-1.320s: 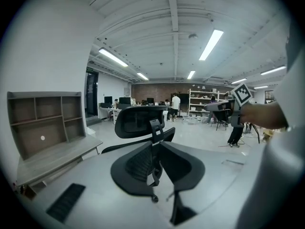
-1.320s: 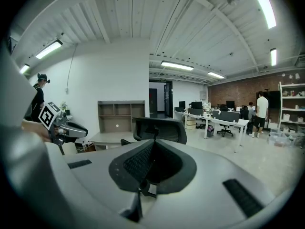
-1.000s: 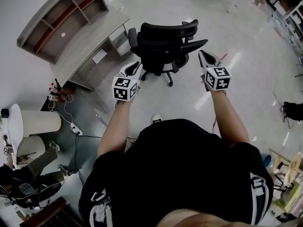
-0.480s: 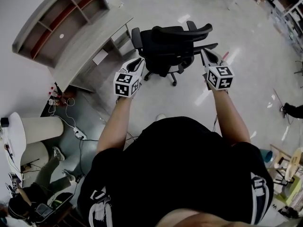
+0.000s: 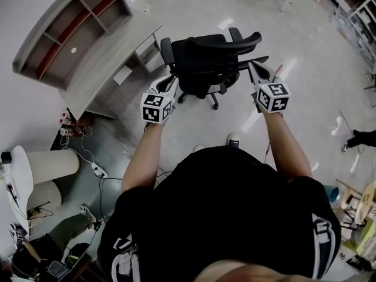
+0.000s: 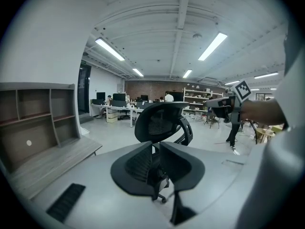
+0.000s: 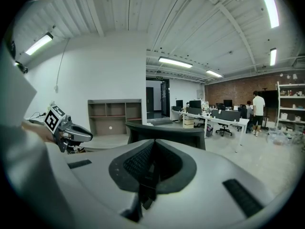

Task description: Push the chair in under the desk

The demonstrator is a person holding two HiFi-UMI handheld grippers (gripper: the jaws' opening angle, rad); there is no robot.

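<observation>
Head view: chair [image 5: 202,60] beside left claw [image 5: 171,82]

L gripper [image 5: 171,82], R gripper [image 5: 254,69] held fwd, jaws closed.

Black mesh-backed swivel chair [image 5: 205,57] on a glossy pale grey floor [image 5: 194,4]. Left of the chair, a light wood-grain desk [image 5: 106,54] with reddish-brown shelf backs. Flanking the chair, the whitish-grey left gripper [image 5: 171,80] and right gripper [image 5: 251,66] carry black-and-white square-marker cubes.

I see a glossy pale floor [image 5: 194,4] across the upper frame, strip lights [image 6: 213,46] overhead, a brick wall [image 7: 238,92] at the right.
</observation>
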